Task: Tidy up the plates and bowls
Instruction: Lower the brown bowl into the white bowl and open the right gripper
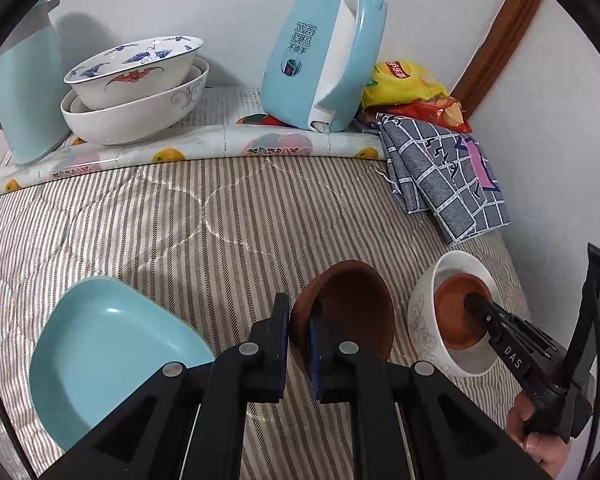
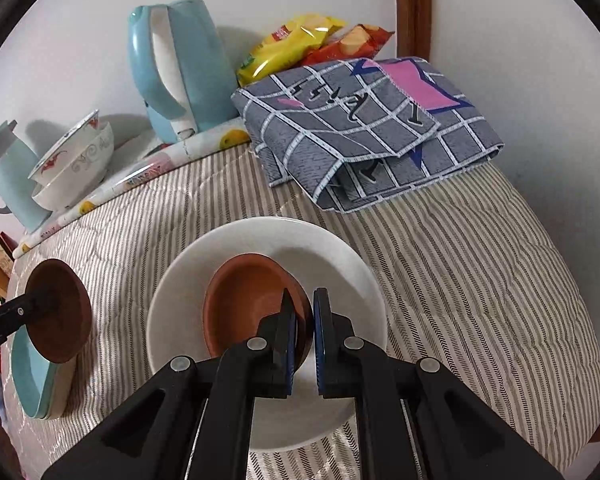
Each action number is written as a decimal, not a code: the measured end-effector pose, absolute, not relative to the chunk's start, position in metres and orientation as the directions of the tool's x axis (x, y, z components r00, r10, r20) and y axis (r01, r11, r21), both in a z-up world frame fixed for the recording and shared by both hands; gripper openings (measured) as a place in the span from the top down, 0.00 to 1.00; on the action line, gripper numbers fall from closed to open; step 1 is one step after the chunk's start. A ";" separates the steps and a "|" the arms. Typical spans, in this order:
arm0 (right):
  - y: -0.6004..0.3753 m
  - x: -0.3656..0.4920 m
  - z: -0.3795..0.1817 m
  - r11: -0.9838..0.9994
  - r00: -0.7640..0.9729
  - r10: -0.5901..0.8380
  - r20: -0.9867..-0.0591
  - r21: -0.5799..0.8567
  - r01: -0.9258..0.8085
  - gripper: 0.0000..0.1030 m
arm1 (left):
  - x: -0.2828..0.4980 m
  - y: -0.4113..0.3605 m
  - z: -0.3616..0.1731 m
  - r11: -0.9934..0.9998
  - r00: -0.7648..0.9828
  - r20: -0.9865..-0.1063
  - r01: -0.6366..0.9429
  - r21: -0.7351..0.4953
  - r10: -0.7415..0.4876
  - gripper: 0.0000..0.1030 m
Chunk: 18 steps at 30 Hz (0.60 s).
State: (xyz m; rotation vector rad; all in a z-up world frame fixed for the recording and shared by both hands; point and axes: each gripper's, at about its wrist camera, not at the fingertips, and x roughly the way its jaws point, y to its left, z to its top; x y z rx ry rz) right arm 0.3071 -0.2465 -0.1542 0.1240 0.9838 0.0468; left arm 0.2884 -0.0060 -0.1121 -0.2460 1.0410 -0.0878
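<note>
My left gripper (image 1: 300,320) is shut on the rim of a dark brown bowl (image 1: 348,304) and holds it tilted above the striped bed cover; that bowl also shows at the left of the right wrist view (image 2: 60,312). My right gripper (image 2: 304,312) grips the rim of a reddish-brown bowl (image 2: 244,300) that sits inside a white bowl (image 2: 180,320); this pair also shows in the left wrist view (image 1: 424,312). A light blue plate (image 1: 108,356) lies at the lower left. Two stacked white patterned bowls (image 1: 136,88) stand at the back left.
A blue kettle (image 1: 324,60), a pale blue jug (image 1: 28,96), snack bags (image 1: 408,88) and a folded grey checked cloth (image 1: 444,176) lie along the wall. A fruit-patterned mat (image 1: 204,148) runs under the back items. The bed's right edge (image 2: 572,320) drops off.
</note>
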 end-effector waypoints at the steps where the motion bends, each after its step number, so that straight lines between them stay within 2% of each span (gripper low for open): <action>1: -0.247 0.308 -0.155 0.992 0.552 0.096 -0.828 0.125 0.016 0.92 | 0.290 -0.007 -0.112 0.969 0.504 -0.843 -0.043 -0.243 -0.189 0.91; 12: -0.248 0.315 -0.160 0.991 0.520 0.117 -0.846 0.136 -0.003 0.92 | 0.300 -0.005 -0.118 0.968 0.505 -0.843 -0.055 -0.246 -0.185 0.91; 18: -0.242 0.317 -0.160 0.996 0.487 0.092 -0.868 0.089 -0.028 0.92 | 0.302 -0.004 -0.120 0.966 0.504 -0.842 -0.058 -0.253 -0.191 0.91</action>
